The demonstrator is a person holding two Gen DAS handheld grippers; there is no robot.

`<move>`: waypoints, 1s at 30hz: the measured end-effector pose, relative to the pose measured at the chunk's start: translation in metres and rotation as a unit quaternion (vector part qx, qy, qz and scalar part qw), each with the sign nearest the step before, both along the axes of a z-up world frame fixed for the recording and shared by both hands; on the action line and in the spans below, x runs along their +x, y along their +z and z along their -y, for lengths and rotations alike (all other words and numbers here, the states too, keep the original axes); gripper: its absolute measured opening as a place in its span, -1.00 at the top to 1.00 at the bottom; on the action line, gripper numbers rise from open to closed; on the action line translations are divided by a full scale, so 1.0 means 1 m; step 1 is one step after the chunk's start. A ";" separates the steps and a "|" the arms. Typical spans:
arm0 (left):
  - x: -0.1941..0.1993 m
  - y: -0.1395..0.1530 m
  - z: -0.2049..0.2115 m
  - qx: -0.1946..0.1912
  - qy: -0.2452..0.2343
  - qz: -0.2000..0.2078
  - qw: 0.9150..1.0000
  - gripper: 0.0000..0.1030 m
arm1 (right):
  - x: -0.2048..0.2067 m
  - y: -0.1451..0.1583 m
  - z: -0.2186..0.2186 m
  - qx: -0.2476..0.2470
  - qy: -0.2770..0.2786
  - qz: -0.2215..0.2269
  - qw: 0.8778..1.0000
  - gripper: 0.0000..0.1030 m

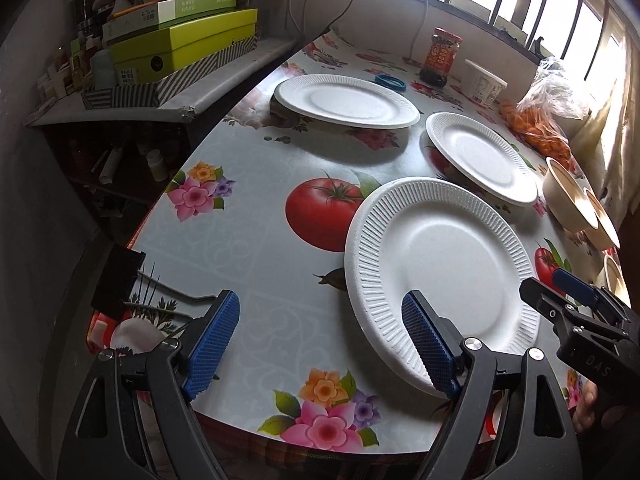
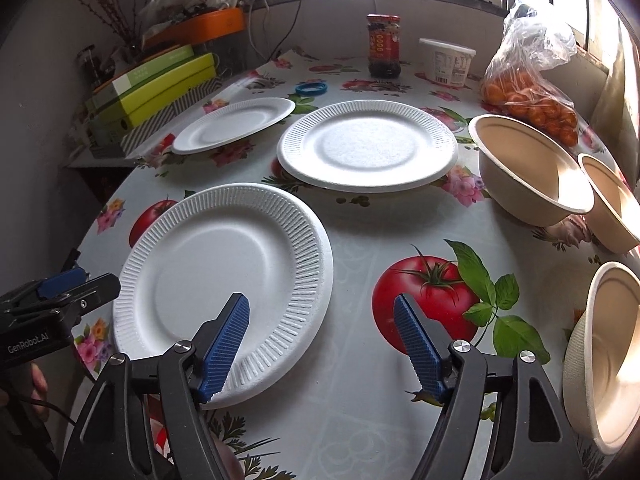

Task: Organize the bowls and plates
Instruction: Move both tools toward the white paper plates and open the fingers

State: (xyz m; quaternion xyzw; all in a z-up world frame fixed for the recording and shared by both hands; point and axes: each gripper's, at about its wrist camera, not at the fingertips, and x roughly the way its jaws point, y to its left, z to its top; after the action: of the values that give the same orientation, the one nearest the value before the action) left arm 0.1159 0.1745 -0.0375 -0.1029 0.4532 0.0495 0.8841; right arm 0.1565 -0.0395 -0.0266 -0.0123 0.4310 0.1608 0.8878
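Three white foam plates lie apart on the flowered tablecloth: a near plate (image 1: 442, 264) (image 2: 224, 280), a middle plate (image 1: 482, 156) (image 2: 368, 144) and a far plate (image 1: 346, 100) (image 2: 234, 124). Three beige bowls stand at the right: a far bowl (image 2: 532, 168) (image 1: 568, 196), a second bowl (image 2: 612, 204) and a near bowl (image 2: 604, 356). My left gripper (image 1: 320, 340) is open and empty, its right finger over the near plate's front rim. My right gripper (image 2: 320, 344) is open and empty, its left finger over that plate's right rim.
At the back stand a sauce jar (image 2: 384, 46), a white tub (image 2: 448, 62), a blue ring (image 2: 312, 88) and a bag of oranges (image 2: 528, 92). Green boxes (image 1: 180, 48) sit on a side shelf at the left. The table's front edge (image 1: 320, 448) is close.
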 end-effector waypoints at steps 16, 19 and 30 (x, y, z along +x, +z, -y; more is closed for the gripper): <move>0.022 -0.005 -0.008 -0.002 0.013 -0.010 1.000 -0.26 | 0.021 -0.005 -0.029 0.001 0.021 -0.008 1.000 0.27; 0.025 -0.005 -0.010 0.003 0.018 -0.011 1.000 -0.25 | 0.024 -0.005 -0.035 0.003 0.025 -0.008 1.000 0.31; 0.028 -0.006 -0.014 0.007 0.026 -0.012 1.000 -0.25 | 0.031 -0.006 -0.046 0.004 0.030 -0.007 1.000 0.32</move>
State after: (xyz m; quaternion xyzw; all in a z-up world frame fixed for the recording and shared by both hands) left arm 0.1435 0.1889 -0.0433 -0.1072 0.4606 0.0767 0.8778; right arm 0.1876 0.0065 -0.0321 -0.0203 0.4361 0.1893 0.8795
